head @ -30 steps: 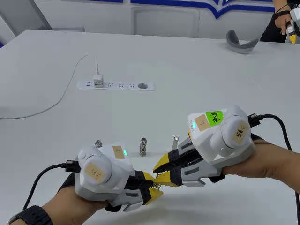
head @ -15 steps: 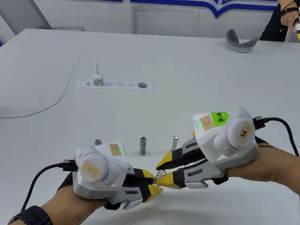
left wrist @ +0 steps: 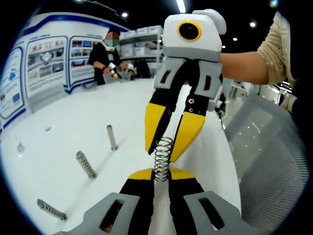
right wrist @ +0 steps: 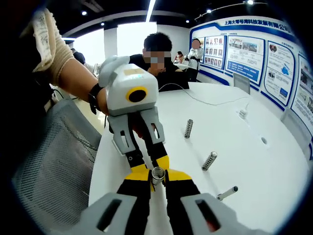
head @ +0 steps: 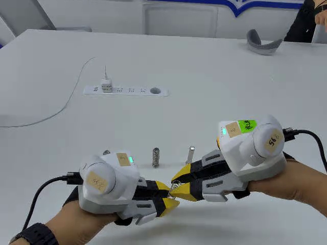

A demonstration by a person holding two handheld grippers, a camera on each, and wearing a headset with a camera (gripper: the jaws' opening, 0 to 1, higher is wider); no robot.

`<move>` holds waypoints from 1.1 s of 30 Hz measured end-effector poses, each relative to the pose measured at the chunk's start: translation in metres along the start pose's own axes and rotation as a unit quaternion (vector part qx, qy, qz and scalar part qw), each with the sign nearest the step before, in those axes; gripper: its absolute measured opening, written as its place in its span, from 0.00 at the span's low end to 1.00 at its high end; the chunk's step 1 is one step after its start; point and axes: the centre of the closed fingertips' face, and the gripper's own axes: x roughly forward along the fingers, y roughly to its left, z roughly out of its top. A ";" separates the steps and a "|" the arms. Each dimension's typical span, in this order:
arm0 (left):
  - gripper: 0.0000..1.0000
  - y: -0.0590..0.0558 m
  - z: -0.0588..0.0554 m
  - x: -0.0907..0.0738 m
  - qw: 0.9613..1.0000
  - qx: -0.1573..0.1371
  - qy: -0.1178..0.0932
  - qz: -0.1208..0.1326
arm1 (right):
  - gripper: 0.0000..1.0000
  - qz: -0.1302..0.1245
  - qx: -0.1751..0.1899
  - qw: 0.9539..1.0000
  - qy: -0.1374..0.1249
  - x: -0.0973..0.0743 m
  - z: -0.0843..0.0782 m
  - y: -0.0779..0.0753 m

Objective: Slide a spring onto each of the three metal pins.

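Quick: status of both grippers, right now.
Left hand-held gripper: closed on one end of the spring.
Right hand-held gripper: closed on the other end of the same spring.

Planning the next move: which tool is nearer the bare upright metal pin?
Right. The right tool lies beside the bare upright metal pin; the left tool is further left, nearer the person. Both hold the small metal spring.

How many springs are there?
3. The held spring is between the left gripper and the right gripper. The middle spring stands upright beside the bare pin. The left spring stands farther left, half hidden in the head view.
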 end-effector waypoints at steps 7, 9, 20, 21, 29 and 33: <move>0.10 0.001 0.003 0.000 1.000 0.000 -0.004 0.003 | 0.12 -0.004 -0.008 1.000 -0.005 0.001 0.006 0.001; 0.10 0.001 0.004 0.000 1.000 0.001 -0.005 0.004 | 0.12 -0.005 -0.009 1.000 -0.005 0.001 0.006 0.000; 0.13 0.004 0.005 -0.002 1.000 0.001 -0.011 0.017 | 0.12 -0.009 -0.010 1.000 -0.003 0.001 0.006 -0.002; 0.14 0.004 0.005 -0.002 1.000 0.000 -0.012 0.016 | 0.12 -0.010 -0.010 1.000 -0.003 0.001 0.006 -0.002; 0.21 0.006 0.003 -0.009 1.000 -0.012 -0.013 0.023 | 0.12 -0.014 -0.007 1.000 -0.003 -0.001 0.005 -0.006; 0.24 0.008 0.001 -0.014 0.999 -0.015 -0.013 0.028 | 0.12 -0.017 -0.007 1.000 -0.002 -0.003 0.005 -0.008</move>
